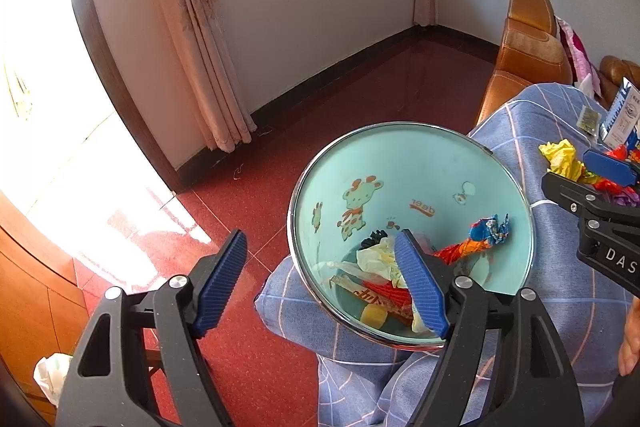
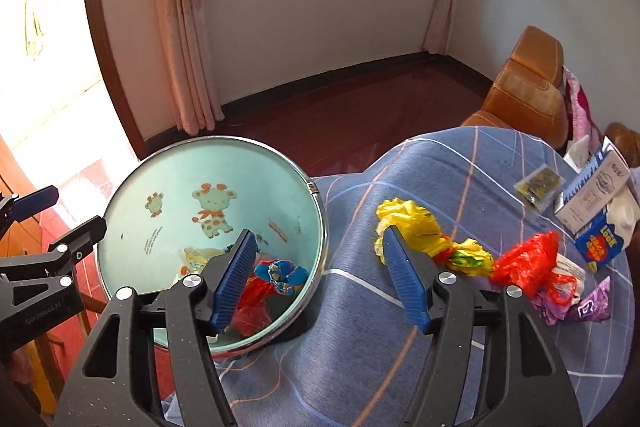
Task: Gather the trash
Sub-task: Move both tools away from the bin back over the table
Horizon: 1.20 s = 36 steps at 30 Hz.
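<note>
Trash (image 2: 472,253) was strewn on the blue checked cloth (image 2: 360,327), beside a bin (image 2: 132,195) already holding wrappers (image 1: 476,239). Left gripper (image 1: 320,283) and right gripper (image 2: 320,275) were held wide apart, nothing gripped.

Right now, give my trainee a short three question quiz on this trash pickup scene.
1. True or false: the right hand-held gripper grips the yellow crumpled bag.
2. Multiple choice: where does the red plastic bag lie? A) inside the bin B) on the blue checked cloth C) on the floor
3. Fill in: the cartoon inside the teal bin shows a ____.

Key: 1 false, both hand-held grippers are open, the left hand-held gripper too. 2 B. 3 giraffe.
</note>
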{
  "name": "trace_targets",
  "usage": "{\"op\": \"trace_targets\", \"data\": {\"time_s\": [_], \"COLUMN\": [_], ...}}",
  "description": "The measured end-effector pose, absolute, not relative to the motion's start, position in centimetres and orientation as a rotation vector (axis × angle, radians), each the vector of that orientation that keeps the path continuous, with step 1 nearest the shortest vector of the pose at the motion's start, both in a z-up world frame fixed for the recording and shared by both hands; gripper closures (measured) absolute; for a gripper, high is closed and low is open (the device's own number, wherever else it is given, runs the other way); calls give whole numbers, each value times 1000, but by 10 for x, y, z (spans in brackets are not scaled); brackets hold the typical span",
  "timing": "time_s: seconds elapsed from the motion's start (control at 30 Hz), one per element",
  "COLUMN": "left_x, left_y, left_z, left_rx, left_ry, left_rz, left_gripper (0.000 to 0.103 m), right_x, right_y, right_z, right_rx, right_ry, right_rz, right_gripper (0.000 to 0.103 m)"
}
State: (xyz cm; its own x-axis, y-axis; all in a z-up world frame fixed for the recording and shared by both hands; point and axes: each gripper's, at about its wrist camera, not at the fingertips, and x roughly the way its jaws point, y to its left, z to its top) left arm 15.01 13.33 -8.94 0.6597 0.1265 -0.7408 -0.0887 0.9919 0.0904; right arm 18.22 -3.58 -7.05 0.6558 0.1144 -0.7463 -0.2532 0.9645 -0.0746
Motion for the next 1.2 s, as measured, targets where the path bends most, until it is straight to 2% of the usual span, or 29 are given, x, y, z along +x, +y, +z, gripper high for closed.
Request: {"op": "trace_targets", "data": {"time_s": [0.1, 0.27, 0.77, 1.2], "left_x": [146, 138, 131, 163], "left_y": [127, 113, 37, -55], "left_z": [-84, -75, -64, -61], "left_rx": [63, 97, 201, 363], "left_ry": [828, 799, 770, 709], "left_rz": [120, 121, -39, -276], "left_gripper": [18, 13, 11, 11], "right_x": [177, 167, 139, 118], "right_y": [-43, -61, -157, -247], "right_z": [-66, -57, -53, -52], "right_rx": [-173, -149, -53, -34], "right_ry": [817, 796, 793, 791], "right_rz": [187, 147, -61, -214], "right_gripper": [31, 24, 21, 22]}}
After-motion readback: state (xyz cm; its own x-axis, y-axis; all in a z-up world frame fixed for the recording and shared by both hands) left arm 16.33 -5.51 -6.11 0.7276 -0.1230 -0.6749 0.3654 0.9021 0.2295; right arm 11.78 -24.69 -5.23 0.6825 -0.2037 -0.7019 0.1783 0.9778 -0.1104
